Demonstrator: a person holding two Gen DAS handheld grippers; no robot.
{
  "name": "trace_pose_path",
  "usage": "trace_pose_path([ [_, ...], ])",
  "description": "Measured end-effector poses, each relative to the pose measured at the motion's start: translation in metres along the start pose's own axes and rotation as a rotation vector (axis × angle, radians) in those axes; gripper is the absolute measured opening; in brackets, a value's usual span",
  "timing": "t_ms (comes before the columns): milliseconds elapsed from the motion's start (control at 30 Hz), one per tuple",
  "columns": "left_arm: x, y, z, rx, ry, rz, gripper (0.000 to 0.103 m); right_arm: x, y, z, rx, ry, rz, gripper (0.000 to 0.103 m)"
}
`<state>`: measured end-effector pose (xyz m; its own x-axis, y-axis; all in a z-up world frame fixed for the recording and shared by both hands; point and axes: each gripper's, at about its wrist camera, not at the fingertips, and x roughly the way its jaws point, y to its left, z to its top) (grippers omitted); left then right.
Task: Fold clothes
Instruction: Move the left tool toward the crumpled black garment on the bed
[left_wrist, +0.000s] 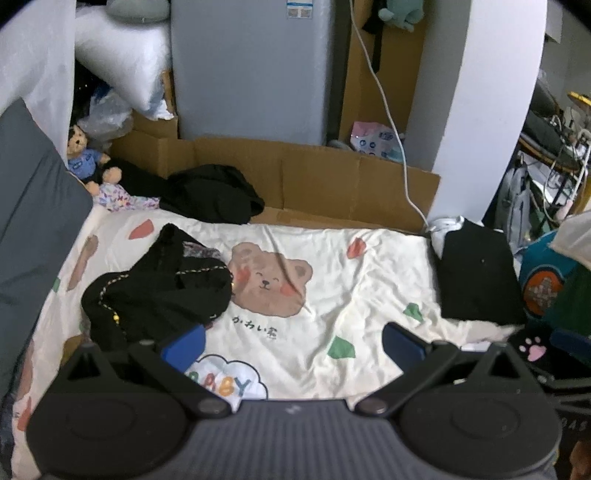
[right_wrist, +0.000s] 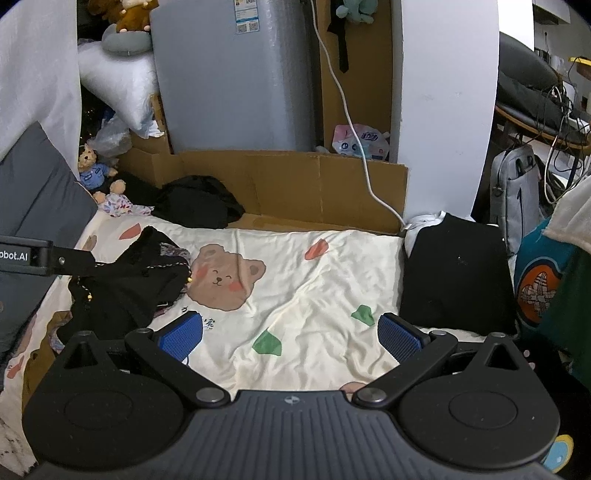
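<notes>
Clothes (left_wrist: 155, 284) crumpled; both grippers' fingers (left_wrist: 183, 348) spread wide, empty.

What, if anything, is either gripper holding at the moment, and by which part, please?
Nothing is held. The left gripper and right gripper are both open over the bedsheet; the crumpled black garment lies loose, ungripped.

The sheet (left_wrist: 332, 302) was cream, printed with a brown bear (left_wrist: 269, 280) with pink cheeks, green and coral patches, and a cloud with "BABY" in coloured letters. The crumpled garment (left_wrist: 155, 288) was black with a pale stitched trim and a speckled lining, and the folded garment (left_wrist: 476, 273) was plain black. Both hand-held grippers were black with blue pads (right_wrist: 400, 338), and the toy bear (left_wrist: 83, 157) wore blue.
</notes>
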<state>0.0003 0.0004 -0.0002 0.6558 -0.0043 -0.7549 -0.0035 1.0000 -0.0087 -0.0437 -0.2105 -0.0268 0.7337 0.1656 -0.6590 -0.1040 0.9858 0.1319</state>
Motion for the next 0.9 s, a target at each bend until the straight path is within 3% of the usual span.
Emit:
trace_pose_path([
  [400, 0.020, 0.027, 0.008, -0.113, -0.006, 0.012, 0.102, 0.003, -0.004, -0.005, 0.065, -0.036, 0.088, 0.103],
  [567, 0.020, 0.038, 0.006, -0.098, -0.066, 0.052, 0.102, 0.011, -0.008, -0.004, 0.080, -0.016, 0.139, 0.103],
  [900, 0.032, 0.050, 0.007, -0.123, -0.061, 0.095, 0.102, 0.014, -0.010, -0.008, 0.096, -0.012, 0.159, 0.103],
])
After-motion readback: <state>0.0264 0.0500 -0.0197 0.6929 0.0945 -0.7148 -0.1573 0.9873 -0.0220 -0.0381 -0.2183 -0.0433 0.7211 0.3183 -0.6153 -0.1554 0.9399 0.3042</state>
